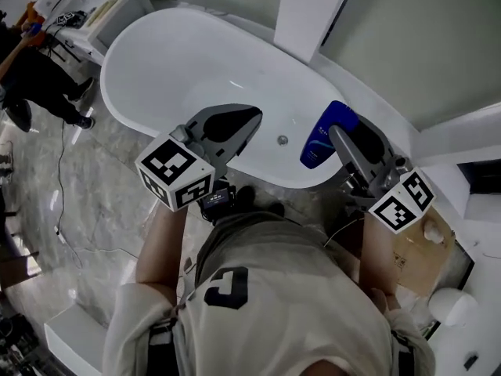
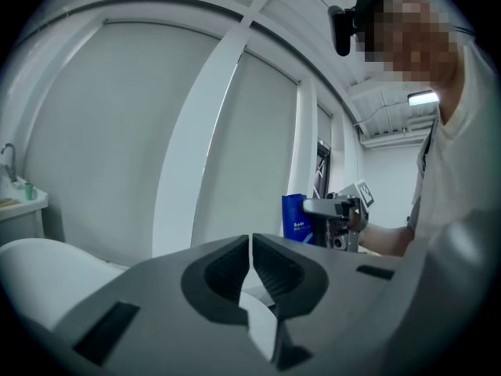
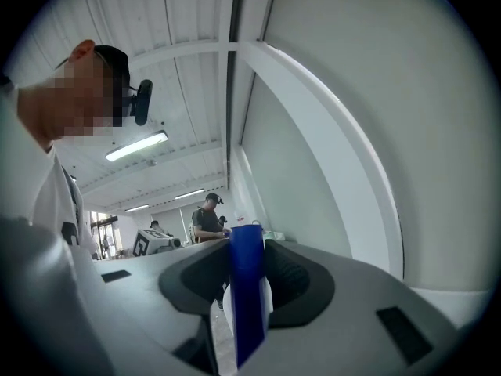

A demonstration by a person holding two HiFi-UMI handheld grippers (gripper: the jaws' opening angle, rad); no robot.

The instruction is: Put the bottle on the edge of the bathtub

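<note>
Over the drain end of the white bathtub (image 1: 125,41), the right gripper (image 1: 338,137) holds the blue bottle (image 1: 319,141). Its jaws are partly apart and closed on the bottle's two sides. The right gripper view shows this plainly: the bottle (image 3: 246,288) stands upright between the dark pads of the right gripper (image 3: 246,245), filling the gap between them. From the head view the bottle hangs just inside the tub's near wall, close to the rim and a little to the right of the drain (image 1: 282,140). It is not resting on the rim. Seen from the left gripper view, the bottle (image 2: 295,219) is upright with white print on its face, and the right gripper (image 2: 310,207) clasps it from the side.

The left gripper (image 1: 255,121) is out over the middle of the tub, well apart from the bottle. Its jaws are drawn together with only a thin slit between them, and nothing is held there, as the left gripper view (image 2: 250,245) shows.

A white column (image 1: 313,6) rises behind the tub's far rim. Beyond the tub's other end stands a white counter (image 1: 106,10), with a person in dark clothes (image 1: 31,81) beside it on the marbled floor (image 1: 94,202).
</note>
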